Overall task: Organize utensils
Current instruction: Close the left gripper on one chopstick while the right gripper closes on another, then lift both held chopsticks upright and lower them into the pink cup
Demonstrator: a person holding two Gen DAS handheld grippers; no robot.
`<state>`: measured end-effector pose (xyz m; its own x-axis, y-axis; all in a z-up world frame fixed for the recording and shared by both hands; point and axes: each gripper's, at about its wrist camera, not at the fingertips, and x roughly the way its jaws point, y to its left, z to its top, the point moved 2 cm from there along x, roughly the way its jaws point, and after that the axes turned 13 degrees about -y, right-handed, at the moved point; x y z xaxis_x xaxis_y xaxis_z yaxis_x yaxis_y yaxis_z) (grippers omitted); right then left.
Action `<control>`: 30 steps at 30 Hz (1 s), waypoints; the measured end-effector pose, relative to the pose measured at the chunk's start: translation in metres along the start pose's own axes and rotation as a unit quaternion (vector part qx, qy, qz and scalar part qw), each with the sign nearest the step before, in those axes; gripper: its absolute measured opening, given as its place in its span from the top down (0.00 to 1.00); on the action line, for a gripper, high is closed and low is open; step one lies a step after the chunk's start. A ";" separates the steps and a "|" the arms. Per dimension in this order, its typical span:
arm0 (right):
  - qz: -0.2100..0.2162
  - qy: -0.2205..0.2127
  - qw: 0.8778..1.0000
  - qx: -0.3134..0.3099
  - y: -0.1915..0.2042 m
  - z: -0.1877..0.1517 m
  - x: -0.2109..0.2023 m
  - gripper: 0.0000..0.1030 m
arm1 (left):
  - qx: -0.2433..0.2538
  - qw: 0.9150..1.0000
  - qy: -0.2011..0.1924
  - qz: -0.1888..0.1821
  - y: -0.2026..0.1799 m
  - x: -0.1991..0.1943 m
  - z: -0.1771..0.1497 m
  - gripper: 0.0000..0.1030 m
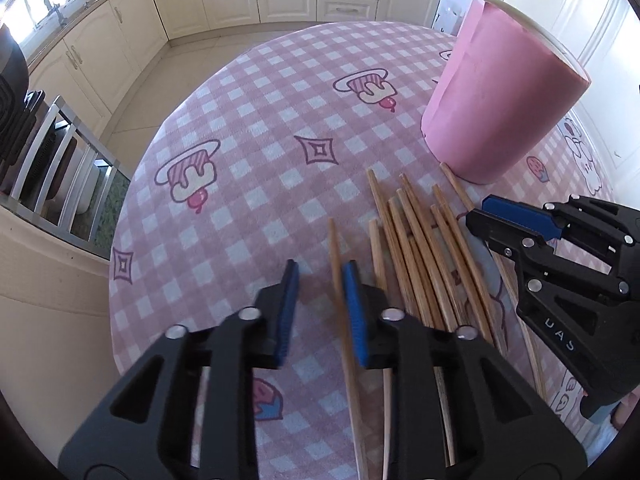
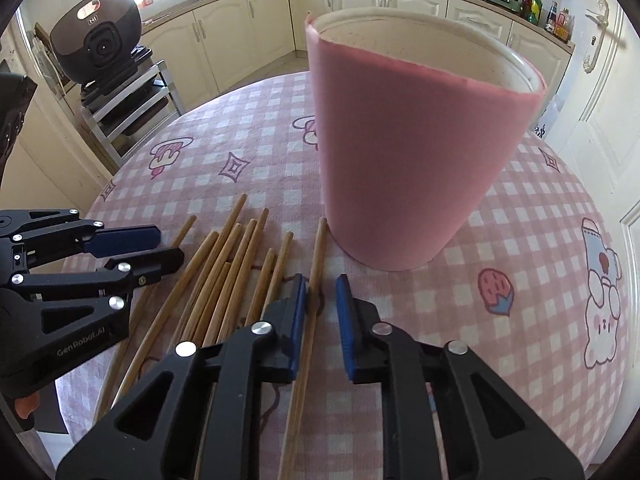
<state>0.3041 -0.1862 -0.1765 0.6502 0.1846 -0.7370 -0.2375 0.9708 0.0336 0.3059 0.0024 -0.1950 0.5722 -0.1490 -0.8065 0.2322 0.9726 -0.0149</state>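
Observation:
Several wooden chopsticks (image 1: 420, 248) lie loose on the pink checked tablecloth (image 1: 256, 128), fanned out in front of a tall pink holder (image 1: 496, 100). My left gripper (image 1: 318, 276) is open low over the cloth, with the leftmost chopstick (image 1: 335, 248) between its fingers, close to the right pad. In the right wrist view the chopsticks (image 2: 224, 264) lie left of the holder (image 2: 404, 152). My right gripper (image 2: 322, 288) is open, with the rightmost chopstick (image 2: 316, 264) between its fingers against the left pad. Each gripper also shows in the other's view, the right (image 1: 492, 216) and the left (image 2: 160, 244).
The round table's edge (image 1: 132, 208) drops to a tiled floor on the left. A metal rack (image 2: 132, 108) with a black appliance (image 2: 98, 36) stands beside the table. Cream kitchen cabinets (image 2: 360, 4) line the back wall. A white door (image 2: 600, 80) is at the right.

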 end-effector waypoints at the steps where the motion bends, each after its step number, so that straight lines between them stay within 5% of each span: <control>1: 0.007 0.002 1.000 0.005 0.000 0.000 0.000 0.95 | -0.005 1.000 0.001 0.000 0.000 0.000 0.001 0.92; 6: 0.022 -0.009 1.000 0.008 0.001 0.001 -0.016 0.95 | -0.046 0.998 -0.005 -0.030 0.007 -0.011 0.003 0.94; 15: 0.076 -0.079 0.994 0.013 0.011 0.021 -0.084 0.96 | -0.038 0.993 -0.100 -0.042 -0.004 -0.103 0.020 0.94; 30: 0.096 -0.190 0.977 0.004 0.010 0.048 -0.170 0.96 | -0.015 0.965 -0.253 -0.070 -0.050 -0.223 0.059 0.95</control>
<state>0.2262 -0.2003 -0.0184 0.8158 0.4056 -0.4122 -0.3769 0.9136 0.1529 0.2134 -0.0236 0.0206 0.8489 -0.3407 -0.4041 0.3172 0.9399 -0.1261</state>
